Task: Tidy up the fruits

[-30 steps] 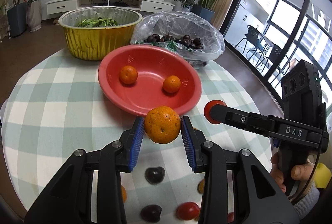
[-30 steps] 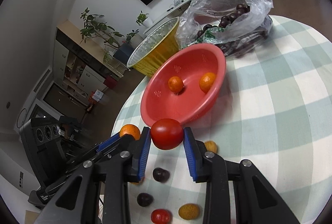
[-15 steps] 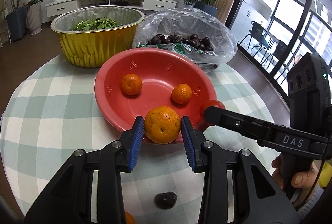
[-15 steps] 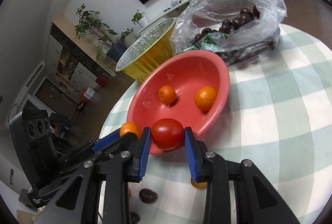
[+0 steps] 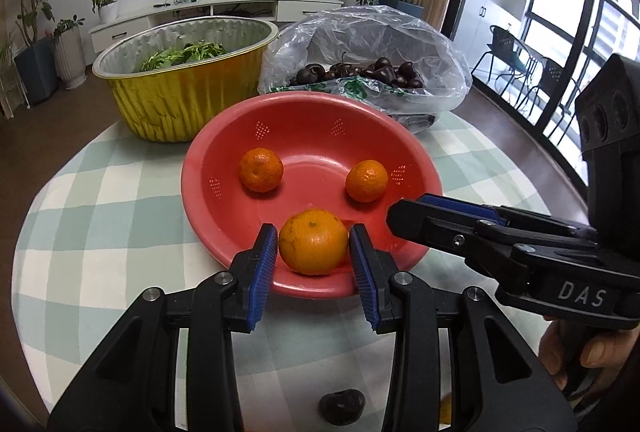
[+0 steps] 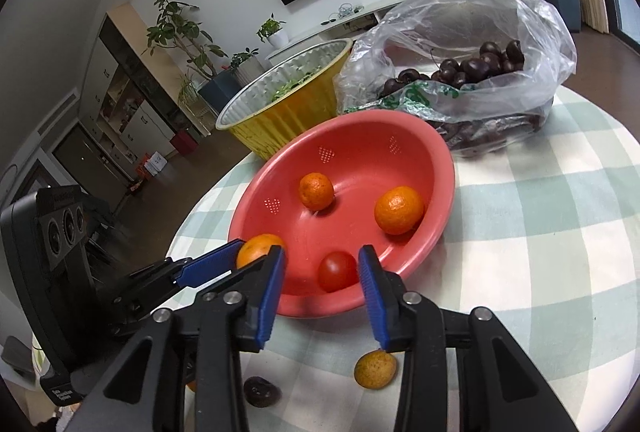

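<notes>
- Two hand-held grippers work over the near rim of the red bowl [image 5: 208,168], which stands on a round table under a green-and-white checked cloth [image 5: 100,200].
- The left gripper [image 5: 313,252] has its blue pads narrowly set and pressed on both sides of a large orange [image 5: 313,247]; the orange sits between the fingertips, above the bowl's near wall.
- The right gripper [image 6: 321,274] has its jaws opening. A red tomato [image 6: 337,271] lies between the fingers [image 6: 370,286] with a clear gap on each side, inside the bowl just beyond the pads.
- Two small oranges rest deeper in the bowl, ahead of both sets of fingers: one to the left [image 5: 261,169], one to the right [image 5: 367,180].
- Beyond the bowl stand a gold foil basin [image 5: 180,100] holding greens and a clear plastic bag of dark cherries [image 5: 372,44].
- Below the right fingers, on the cloth, lie a yellow-brown fruit [image 6: 375,369] and a dark fruit [image 6: 261,391].
- A hand [image 5: 576,356] grips the right tool's handle.
</notes>
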Action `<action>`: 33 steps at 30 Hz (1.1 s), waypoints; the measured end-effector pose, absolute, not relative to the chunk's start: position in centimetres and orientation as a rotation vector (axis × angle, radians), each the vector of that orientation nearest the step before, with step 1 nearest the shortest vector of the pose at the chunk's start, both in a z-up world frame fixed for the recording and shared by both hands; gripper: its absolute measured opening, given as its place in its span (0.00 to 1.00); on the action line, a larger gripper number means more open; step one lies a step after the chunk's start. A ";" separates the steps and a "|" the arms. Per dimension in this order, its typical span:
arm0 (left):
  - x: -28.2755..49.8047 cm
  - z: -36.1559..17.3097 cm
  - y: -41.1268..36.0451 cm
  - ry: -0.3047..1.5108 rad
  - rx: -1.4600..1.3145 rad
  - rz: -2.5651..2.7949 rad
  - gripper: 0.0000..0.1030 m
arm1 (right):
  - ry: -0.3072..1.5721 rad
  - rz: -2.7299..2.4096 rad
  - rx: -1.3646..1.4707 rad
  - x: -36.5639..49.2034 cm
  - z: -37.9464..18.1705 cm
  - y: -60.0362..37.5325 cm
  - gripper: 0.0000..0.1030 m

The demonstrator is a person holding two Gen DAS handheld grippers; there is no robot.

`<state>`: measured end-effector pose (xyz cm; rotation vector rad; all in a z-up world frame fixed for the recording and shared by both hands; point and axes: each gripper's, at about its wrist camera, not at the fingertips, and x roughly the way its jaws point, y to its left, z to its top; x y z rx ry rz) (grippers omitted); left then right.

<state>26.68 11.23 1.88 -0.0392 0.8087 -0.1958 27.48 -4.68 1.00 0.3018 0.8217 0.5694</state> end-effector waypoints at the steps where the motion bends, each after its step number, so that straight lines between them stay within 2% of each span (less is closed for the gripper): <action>1: 26.7 1.8 11.1 0.806 -0.030 -0.190 0.34 | 0.821 0.569 0.298 27.4 1.0 -4.7 0.41; 15: 24.3 2.9 11.7 0.783 -0.043 -0.184 0.35 | 0.760 0.559 0.264 23.1 3.1 -6.6 0.44; 19: 21.8 2.8 11.6 0.791 -0.057 -0.201 0.38 | 0.754 0.552 0.248 20.4 3.1 -7.7 0.45; 33: 11.5 1.8 9.1 0.813 -0.010 -0.276 0.39 | 0.791 0.533 0.198 10.6 0.2 -10.9 0.46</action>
